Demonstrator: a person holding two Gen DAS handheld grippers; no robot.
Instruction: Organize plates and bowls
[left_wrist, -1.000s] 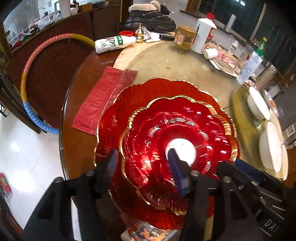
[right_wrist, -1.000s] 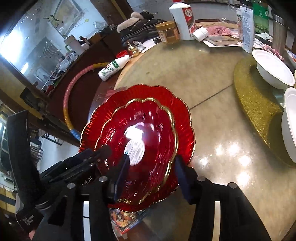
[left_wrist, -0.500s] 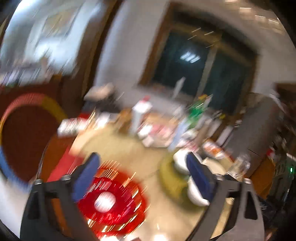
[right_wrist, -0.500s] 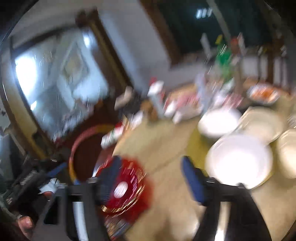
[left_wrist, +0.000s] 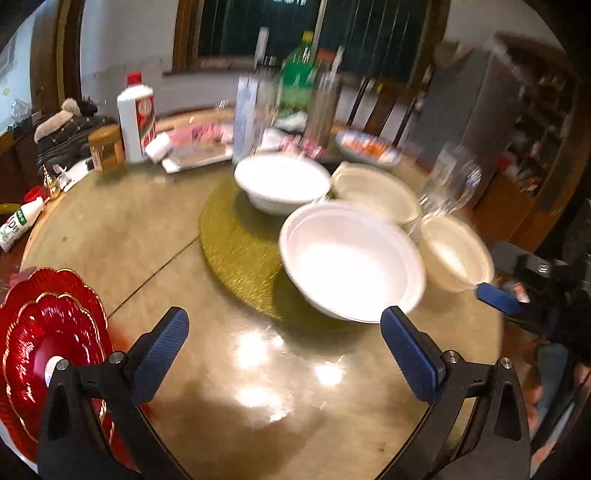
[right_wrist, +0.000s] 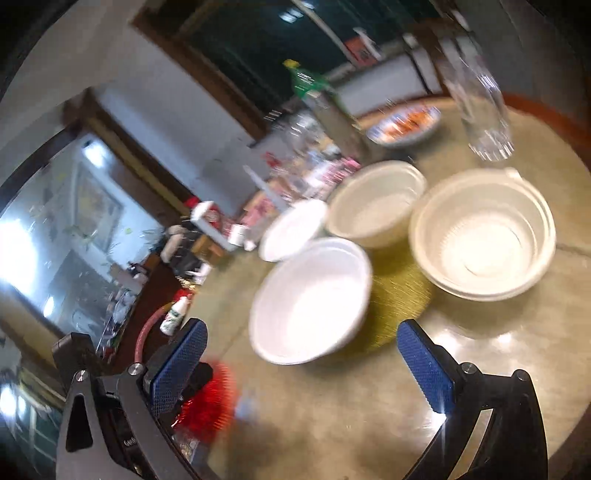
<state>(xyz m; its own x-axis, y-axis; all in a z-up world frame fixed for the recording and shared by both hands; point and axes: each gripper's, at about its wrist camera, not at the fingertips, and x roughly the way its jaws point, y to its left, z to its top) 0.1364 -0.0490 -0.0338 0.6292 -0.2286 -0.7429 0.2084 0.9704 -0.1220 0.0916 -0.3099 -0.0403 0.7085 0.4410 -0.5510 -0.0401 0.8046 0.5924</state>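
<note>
Two red gold-rimmed plates (left_wrist: 48, 332) lie stacked at the table's near left edge; they show as a red blur (right_wrist: 210, 398) in the right wrist view. A large white bowl (left_wrist: 351, 258) sits on a gold mat (left_wrist: 236, 240), with a smaller white bowl (left_wrist: 282, 181) and two cream bowls (left_wrist: 373, 188) (left_wrist: 454, 251) around it. My left gripper (left_wrist: 284, 325) hangs open and empty just before the large bowl. My right gripper (right_wrist: 303, 332) has its jaws opening, with nothing gripped, facing the same large white bowl (right_wrist: 310, 299). Its blue pad (left_wrist: 495, 295) shows at the right of the left wrist view.
At the back of the round table (left_wrist: 258, 387) stand a white bottle with a red cap (left_wrist: 136, 114), a brown jar (left_wrist: 105, 147), a green bottle (left_wrist: 299, 81), a dish of food (left_wrist: 369, 147) and a clear glass (left_wrist: 450, 181). A small white bottle (left_wrist: 18, 221) lies far left.
Both grippers have opened wide and let go of the upper red plate. They have swung right, from the stacked red plates toward the white bowls on the gold mat.
</note>
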